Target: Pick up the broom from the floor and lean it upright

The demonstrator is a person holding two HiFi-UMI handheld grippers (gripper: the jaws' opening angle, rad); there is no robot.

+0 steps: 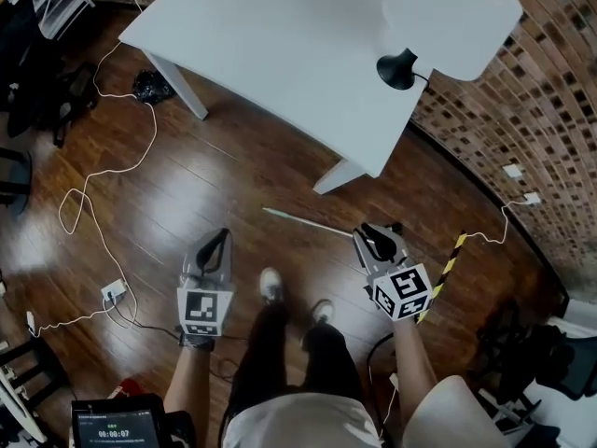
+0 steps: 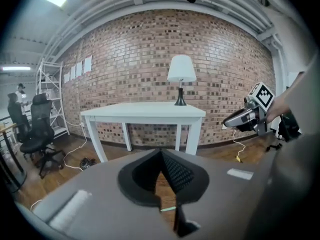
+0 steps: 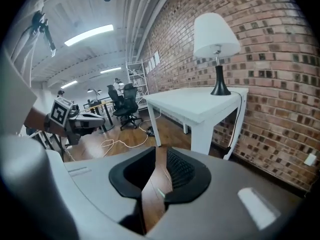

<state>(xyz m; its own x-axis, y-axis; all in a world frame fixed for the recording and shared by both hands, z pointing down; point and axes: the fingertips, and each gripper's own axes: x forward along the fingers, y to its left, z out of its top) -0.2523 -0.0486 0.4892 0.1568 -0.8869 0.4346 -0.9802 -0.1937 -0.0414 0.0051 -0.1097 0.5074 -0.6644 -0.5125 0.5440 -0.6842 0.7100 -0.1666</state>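
Right hand-held gripper [image 1: 373, 235], jaws apart and empty, hangs by the broom [image 1: 303, 220]; left hand-held gripper [image 1: 222, 235] closed. Approach step; next, clamp the handle.

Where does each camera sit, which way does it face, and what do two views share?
Head view: on the person's head, looking steeply down at the floor, broom and table; shows both arms, legs, left gripper, right gripper.
Left gripper view: on the left gripper, facing table, lamp and brick wall; shows its own jaws and the right gripper.
Right gripper view: on the right gripper, facing the table corner; shows its own jaws and the left gripper.
Shared: all three show table and lamp.
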